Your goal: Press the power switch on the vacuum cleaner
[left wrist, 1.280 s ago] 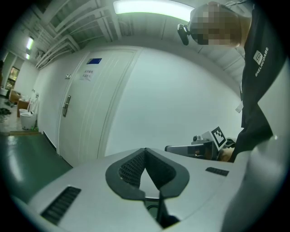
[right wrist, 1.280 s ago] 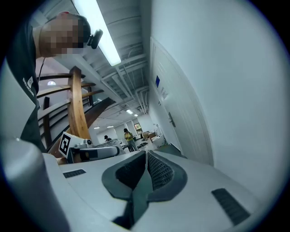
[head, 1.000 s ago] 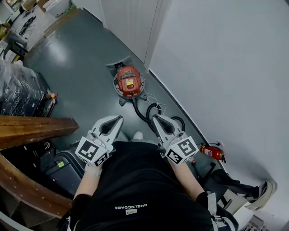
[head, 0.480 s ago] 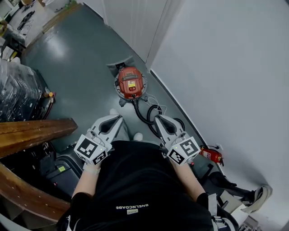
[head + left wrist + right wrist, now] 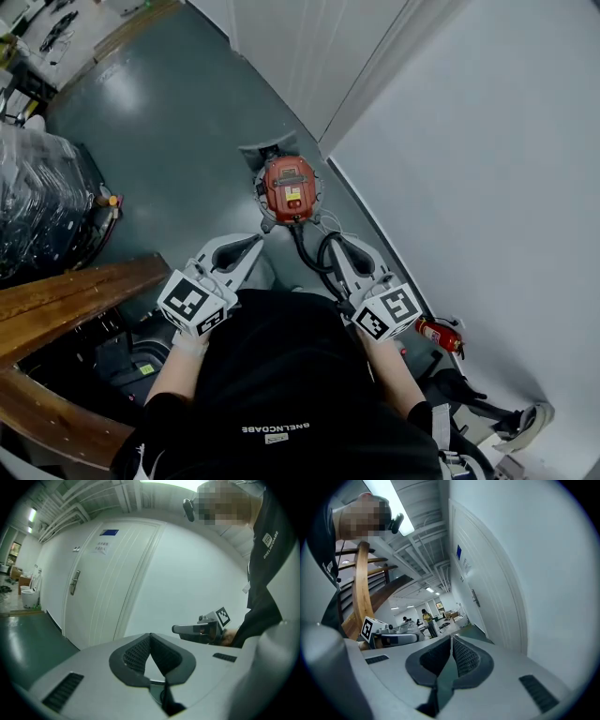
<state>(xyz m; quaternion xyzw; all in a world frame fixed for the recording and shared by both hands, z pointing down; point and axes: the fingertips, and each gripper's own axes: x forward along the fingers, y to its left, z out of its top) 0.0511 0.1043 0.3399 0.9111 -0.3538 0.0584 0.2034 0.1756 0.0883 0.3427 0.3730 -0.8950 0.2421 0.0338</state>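
Observation:
The red vacuum cleaner [image 5: 290,190] stands on the grey floor by the white wall, its black hose [image 5: 310,251] curling toward me. My left gripper [image 5: 249,243] is held at waist height, short of the vacuum and to its left. My right gripper [image 5: 338,244] hovers over the hose, also short of the vacuum. Neither touches it. In the left gripper view the pads [image 5: 140,651] meet at the tip with nothing between them, pointing at a white door [image 5: 96,590]. The right gripper's pads [image 5: 461,656] are likewise closed and empty. The switch is too small to make out.
A red fire extinguisher [image 5: 439,335] lies by the wall at the right. Curved wooden beams [image 5: 70,295] and plastic-wrapped black goods [image 5: 37,202] fill the left. A white door [image 5: 291,47] stands behind the vacuum. People stand far off in the right gripper view [image 5: 426,620].
The vacuum cleaner has shifted right and lower in the head view as I come closer. Both grippers stay shut and have edged forward toward it.

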